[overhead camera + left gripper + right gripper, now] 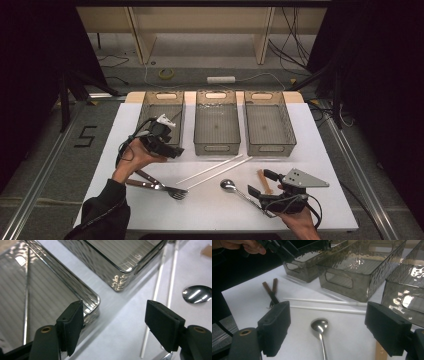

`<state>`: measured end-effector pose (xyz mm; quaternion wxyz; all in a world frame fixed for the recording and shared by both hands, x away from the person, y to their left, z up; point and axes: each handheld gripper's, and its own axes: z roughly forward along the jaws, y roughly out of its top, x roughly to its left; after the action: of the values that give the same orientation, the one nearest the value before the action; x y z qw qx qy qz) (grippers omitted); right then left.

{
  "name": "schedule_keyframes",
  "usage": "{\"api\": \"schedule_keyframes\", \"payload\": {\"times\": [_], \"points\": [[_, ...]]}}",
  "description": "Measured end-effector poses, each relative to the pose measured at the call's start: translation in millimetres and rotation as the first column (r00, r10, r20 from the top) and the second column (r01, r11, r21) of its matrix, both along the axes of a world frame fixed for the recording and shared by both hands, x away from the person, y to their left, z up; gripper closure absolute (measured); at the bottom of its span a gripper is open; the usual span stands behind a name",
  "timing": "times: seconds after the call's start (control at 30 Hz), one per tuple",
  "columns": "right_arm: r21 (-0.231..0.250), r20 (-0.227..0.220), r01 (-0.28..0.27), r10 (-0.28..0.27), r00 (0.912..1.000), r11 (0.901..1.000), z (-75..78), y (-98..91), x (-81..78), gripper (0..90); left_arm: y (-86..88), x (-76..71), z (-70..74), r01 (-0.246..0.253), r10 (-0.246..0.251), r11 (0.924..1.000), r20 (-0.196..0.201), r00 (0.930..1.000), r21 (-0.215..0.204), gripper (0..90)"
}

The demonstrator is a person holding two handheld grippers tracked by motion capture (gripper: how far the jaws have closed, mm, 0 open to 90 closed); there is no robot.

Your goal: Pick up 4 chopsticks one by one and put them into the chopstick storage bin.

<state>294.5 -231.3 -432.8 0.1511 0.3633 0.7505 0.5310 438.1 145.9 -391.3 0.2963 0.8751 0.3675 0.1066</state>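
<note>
Now, with both grippers empty and spread wide, lower your right gripper [263, 183] squarely over the spoon [320, 326] at its twelve o'clock; keep your left gripper [113, 327] above the left bin [161, 111].

Bench layout, utensils and bins

Three bins [216, 121] stand side by side at the back of the bench [320, 150]. Before them lie two straws [215, 170]; fork [167, 189] at left, spoon [231, 187] at right, wooden stick [264, 180] beyond it.
</note>
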Motion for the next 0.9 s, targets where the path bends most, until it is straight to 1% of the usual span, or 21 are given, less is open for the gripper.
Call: {"api": "schedule_keyframes", "payload": {"times": [0.13, 0.23, 0.47, 0.57, 0.77, 0.9], "points": [[0.003, 0.001, 0.002, -0.002, 1.0, 1.0, 0.2, -0.7, 0.1, 21.9, -5.1, -1.1, -1.4, 0.017, -0.017, 0.9999, -0.01, 0.9998, -0.002, 30.6], [0.004, 0.0, 0.0, 0.0, 1.0, 1.0, 0.1, -0.4, 0.3, 21.9, -10.3, -2.6, -2.1, 0.018, -0.018, 0.9998, -0.004, 0.9998, -0.001, 30.8], [0.005, -0.001, 0.003, -0.003, 1.0, 1.0, -0.1, -0.6, 0.5, 21.9, -28.2, -6.6, -9.3, 0.071, -0.069, 0.9965, -0.027, 0.9972, 0.044, 31.0], [0.006, -0.003, 0.004, -0.004, 1.0, 1.0, -0.3, -1.1, 0.8, 21.9, -35.6, -8.0, -12.2, 0.084, -0.082, 0.995, -0.042, 0.9957, 0.053, 31.1], [0.01, -0.006, 0.006, -0.006, 1.0, 0.9999, -0.8, -1.5, 1.4, 21.9, -46.8, -9.6, -17.1, 0.107, -0.103, 0.9918, -0.058, 0.993, 0.07, 32.1], [0.011, -0.008, 0.007, -0.007, 0.9999, 0.9999, -1.1, -1.7, 1.8, 21.9, -53.0, -10.3, -19.1, 0.132, -0.126, 0.9877, -0.069, 0.9896, 0.084, 33.6]]}}
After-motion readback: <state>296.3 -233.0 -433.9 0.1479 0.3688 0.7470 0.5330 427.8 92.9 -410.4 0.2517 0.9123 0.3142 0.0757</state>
